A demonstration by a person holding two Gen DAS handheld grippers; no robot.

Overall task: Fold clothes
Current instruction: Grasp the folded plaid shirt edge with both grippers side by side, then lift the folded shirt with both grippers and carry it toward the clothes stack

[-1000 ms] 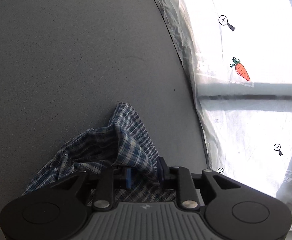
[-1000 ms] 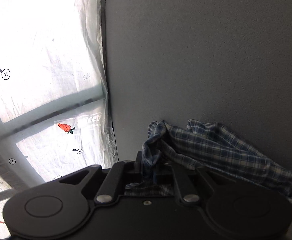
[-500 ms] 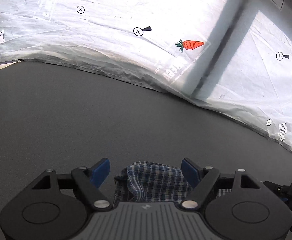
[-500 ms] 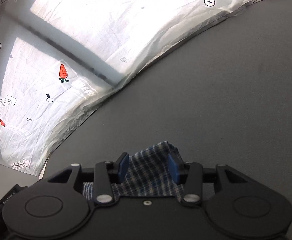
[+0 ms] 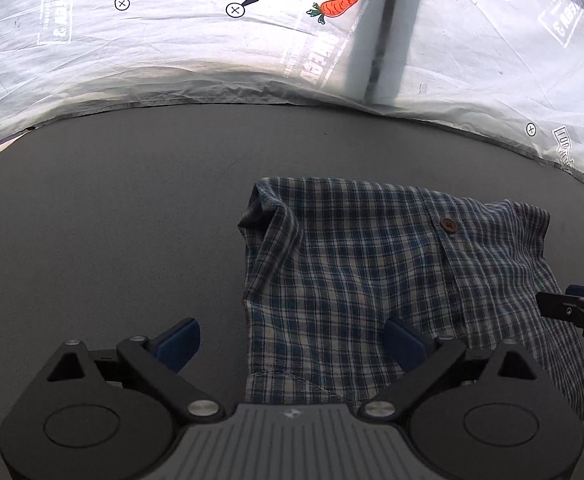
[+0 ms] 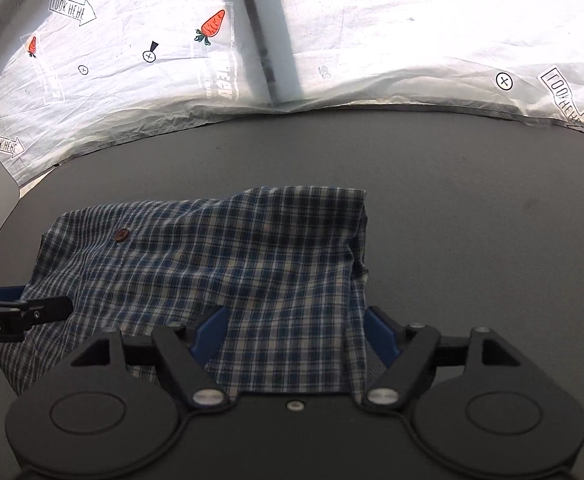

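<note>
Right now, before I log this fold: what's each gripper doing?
Left gripper: jaws just opened, holding nothing; checked shirt lies below.
Right gripper: jaws just opened, shirt released.

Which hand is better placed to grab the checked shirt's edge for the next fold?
Probably the right: the right tongs, open, straddle the checked shirt's edge, while the left tongs sit partly off it.

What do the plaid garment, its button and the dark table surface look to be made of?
Plaid garment: thin woven fabric, likely cotton; it creases and drapes softly. Button: hard, brown, matte with holes, plastic or wood, unclear. Table surface: dark grey, matte, finely grained, possibly felt or a coated mat.
</note>
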